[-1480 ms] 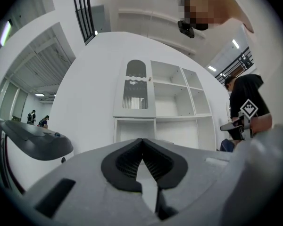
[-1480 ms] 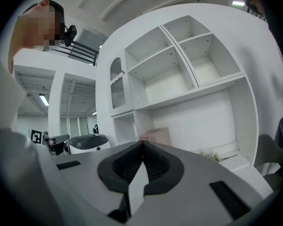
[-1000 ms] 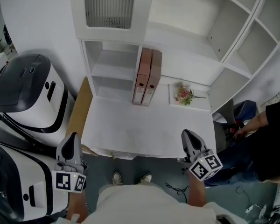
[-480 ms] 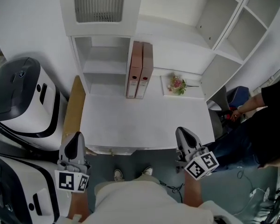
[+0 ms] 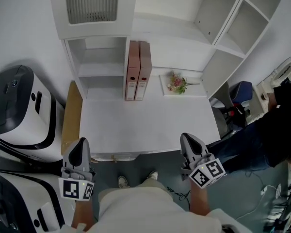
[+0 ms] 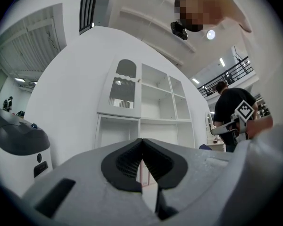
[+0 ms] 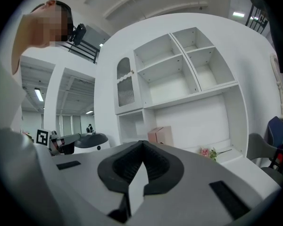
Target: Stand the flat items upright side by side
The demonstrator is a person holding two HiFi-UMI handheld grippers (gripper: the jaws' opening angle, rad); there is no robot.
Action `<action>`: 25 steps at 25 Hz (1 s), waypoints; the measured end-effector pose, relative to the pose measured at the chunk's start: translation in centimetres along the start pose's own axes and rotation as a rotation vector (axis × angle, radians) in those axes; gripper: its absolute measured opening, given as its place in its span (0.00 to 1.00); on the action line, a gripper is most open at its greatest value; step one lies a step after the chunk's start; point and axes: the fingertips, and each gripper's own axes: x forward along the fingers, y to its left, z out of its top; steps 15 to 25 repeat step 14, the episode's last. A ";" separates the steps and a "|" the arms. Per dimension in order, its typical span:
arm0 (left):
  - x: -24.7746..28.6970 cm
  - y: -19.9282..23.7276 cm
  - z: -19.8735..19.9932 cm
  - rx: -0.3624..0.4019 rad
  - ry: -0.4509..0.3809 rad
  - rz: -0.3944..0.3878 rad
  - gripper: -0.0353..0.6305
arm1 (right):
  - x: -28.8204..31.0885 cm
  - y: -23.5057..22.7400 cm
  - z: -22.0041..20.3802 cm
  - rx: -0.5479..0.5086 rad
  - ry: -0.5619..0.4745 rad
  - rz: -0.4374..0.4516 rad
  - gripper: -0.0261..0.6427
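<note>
Two pink binders [image 5: 132, 71] [image 5: 144, 70] stand upright side by side at the back of the white desk [image 5: 145, 125], leaning into the shelf unit. In the right gripper view they show as a pink block [image 7: 160, 135] under the shelves. My left gripper [image 5: 79, 152] hangs off the desk's front left corner, jaws shut and holding nothing [image 6: 142, 142]. My right gripper [image 5: 191, 147] hovers at the front right edge, also shut and holding nothing [image 7: 142, 144]. Both are far from the binders.
A small flower sprig [image 5: 177, 83] lies on a white board right of the binders. White shelf units [image 5: 218, 28] rise behind the desk. Large white and grey machines [image 5: 19, 106] stand at the left. A person in dark clothes [image 5: 262, 140] is at the right.
The head view has swung, so desk, shelves and binders sit further left and higher. Both grippers stay shut near the desk's front edge. The person at the right has shifted.
</note>
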 end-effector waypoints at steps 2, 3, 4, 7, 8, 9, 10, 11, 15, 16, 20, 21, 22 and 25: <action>0.2 0.0 -0.1 0.002 0.004 -0.005 0.08 | -0.2 -0.1 -0.3 0.002 0.006 -0.010 0.04; 0.2 0.0 -0.1 -0.001 0.005 -0.006 0.08 | -0.3 -0.2 -0.4 0.004 0.008 -0.014 0.04; 0.2 0.0 -0.2 -0.003 0.006 -0.006 0.08 | -0.4 -0.2 -0.5 0.006 0.010 -0.017 0.04; 0.2 0.1 -0.2 -0.002 0.009 -0.007 0.08 | -0.5 -0.1 -0.7 0.005 0.011 -0.021 0.04; 0.2 0.1 -0.3 -0.002 0.011 -0.008 0.08 | -0.5 -0.1 -0.7 0.003 0.012 -0.022 0.04; 0.2 0.0 -0.4 -0.003 0.013 -0.010 0.08 | -0.4 -0.1 -0.7 -0.001 0.012 -0.023 0.04; 0.3 0.0 -0.5 -0.003 0.014 -0.012 0.08 | -0.4 -0.1 -0.7 -0.007 0.012 -0.024 0.04; 0.3 0.0 -0.5 -0.001 0.014 -0.013 0.08 | -0.3 0.0 -0.7 -0.014 0.013 -0.025 0.04; 0.5 0.0 -0.6 0.003 0.012 -0.015 0.08 | -0.1 0.2 -0.9 -0.032 0.015 -0.027 0.04; 0.5 0.0 -0.6 0.003 0.012 -0.015 0.08 | -0.1 0.2 -0.9 -0.032 0.015 -0.027 0.04; 0.5 0.0 -0.6 0.003 0.012 -0.015 0.08 | -0.1 0.2 -0.9 -0.032 0.015 -0.027 0.04; 0.5 0.0 -0.6 0.003 0.012 -0.015 0.08 | -0.1 0.2 -0.9 -0.032 0.015 -0.027 0.04; 0.5 0.0 -0.6 0.003 0.012 -0.015 0.08 | -0.1 0.2 -0.9 -0.032 0.015 -0.027 0.04; 0.5 0.0 -0.6 0.003 0.012 -0.015 0.08 | -0.1 0.2 -0.9 -0.032 0.015 -0.027 0.04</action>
